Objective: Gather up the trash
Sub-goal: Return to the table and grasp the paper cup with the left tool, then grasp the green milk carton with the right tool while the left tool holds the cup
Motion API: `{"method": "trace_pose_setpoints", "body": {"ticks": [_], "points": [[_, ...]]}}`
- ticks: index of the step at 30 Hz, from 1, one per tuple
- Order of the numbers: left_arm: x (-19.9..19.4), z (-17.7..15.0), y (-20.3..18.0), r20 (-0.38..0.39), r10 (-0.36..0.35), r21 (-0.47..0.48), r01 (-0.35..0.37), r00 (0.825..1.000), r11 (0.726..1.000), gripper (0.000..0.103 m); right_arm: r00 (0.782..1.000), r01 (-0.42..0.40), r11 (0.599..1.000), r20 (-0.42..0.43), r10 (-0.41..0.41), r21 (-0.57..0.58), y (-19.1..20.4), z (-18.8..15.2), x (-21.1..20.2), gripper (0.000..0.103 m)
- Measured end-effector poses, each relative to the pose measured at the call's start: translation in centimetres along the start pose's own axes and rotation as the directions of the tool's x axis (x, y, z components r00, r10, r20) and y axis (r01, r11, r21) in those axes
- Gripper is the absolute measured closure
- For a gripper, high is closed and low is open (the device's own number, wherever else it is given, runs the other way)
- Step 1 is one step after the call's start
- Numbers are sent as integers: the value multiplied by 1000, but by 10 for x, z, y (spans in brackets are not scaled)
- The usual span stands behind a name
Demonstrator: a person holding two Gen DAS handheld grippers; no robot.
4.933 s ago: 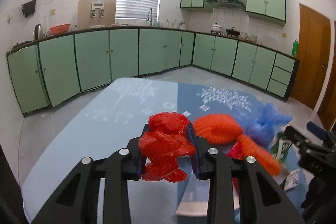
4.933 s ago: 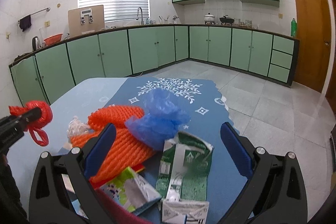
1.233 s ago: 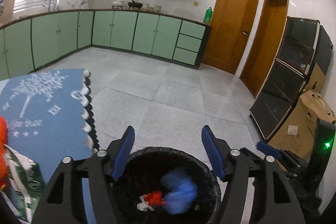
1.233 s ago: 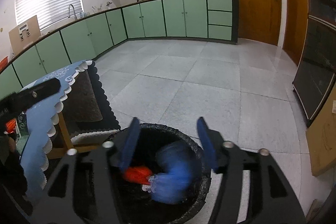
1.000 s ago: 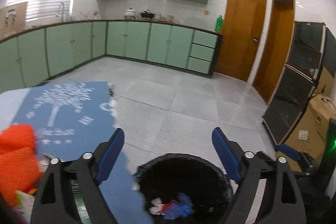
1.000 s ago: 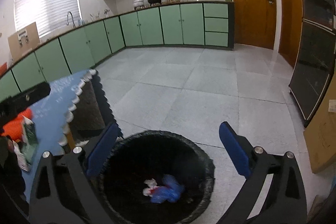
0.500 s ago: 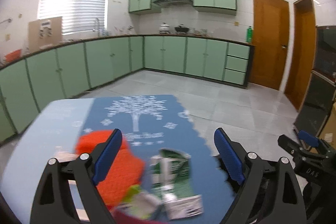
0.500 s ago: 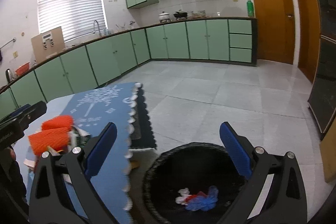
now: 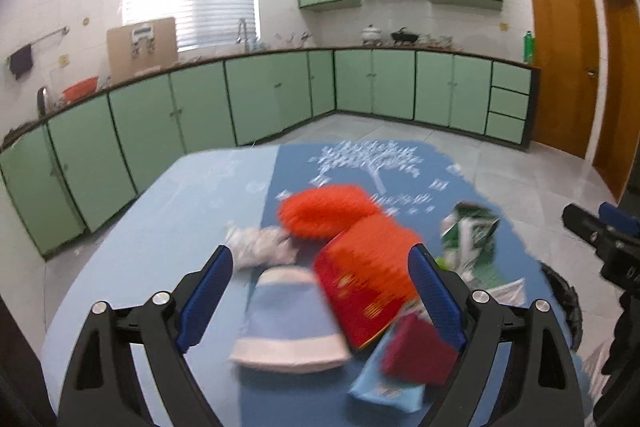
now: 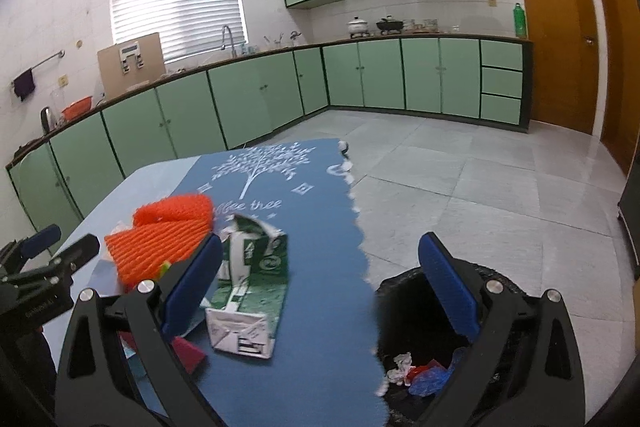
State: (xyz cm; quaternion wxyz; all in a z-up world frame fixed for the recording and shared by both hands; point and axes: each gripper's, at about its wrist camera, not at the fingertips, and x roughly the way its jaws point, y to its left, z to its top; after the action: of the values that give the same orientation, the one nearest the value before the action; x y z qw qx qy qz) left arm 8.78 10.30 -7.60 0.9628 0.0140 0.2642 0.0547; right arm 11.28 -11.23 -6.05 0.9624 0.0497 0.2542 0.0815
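Note:
My left gripper [image 9: 320, 295] is open and empty above the trash pile on the blue tablecloth [image 9: 192, 211]. Under it lie orange foam nets [image 9: 328, 211], a red packet [image 9: 360, 291], a pale blue and white packet [image 9: 288, 319] and crumpled white plastic [image 9: 260, 247]. My right gripper [image 10: 320, 289] is also open and empty, straddling the table's right edge. A torn green carton [image 10: 248, 279] lies by its left finger. The black-lined bin [image 10: 400, 291] stands on the floor below the right finger, with red, blue and white scraps [image 10: 420, 373] inside.
Green cabinets [image 10: 260, 99] run along the back walls, and wooden doors [image 10: 556, 35] stand at the right. Grey floor tiles [image 10: 480, 187] spread beyond the table. The other gripper [image 9: 600, 231] shows at the right edge of the left wrist view.
Both views swung left from the bin to the table. The red and blue bags, held earlier, now lie in the bin. Both grippers stay open.

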Motion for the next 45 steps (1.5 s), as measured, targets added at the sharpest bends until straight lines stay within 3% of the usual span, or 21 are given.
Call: {"method": "trace_pose_setpoints", "body": {"ticks": [11,26,29,33,45], "points": [[25,-31,22,-95,8,-52,-13,995,999,16,999,3,1000,-48,-5,-25,17,-10,15,8],[48,-47,32,-185,-20,-100,1,983,995,16,996,-2,999,-87,-3,-53,26,-15,30,8],[47,-47,36,-181,-37,-116,16,983,993,27,995,-10,998,-96,4,-60,29,-16,31,7],[41,-45,37,-166,-48,-118,28,985,993,32,995,-25,996,-99,17,-85,36,-18,31,7],[15,-24,44,-70,-38,-109,30,997,994,35,989,-2,996,-149,-11,-92,45,-20,47,8]]}}
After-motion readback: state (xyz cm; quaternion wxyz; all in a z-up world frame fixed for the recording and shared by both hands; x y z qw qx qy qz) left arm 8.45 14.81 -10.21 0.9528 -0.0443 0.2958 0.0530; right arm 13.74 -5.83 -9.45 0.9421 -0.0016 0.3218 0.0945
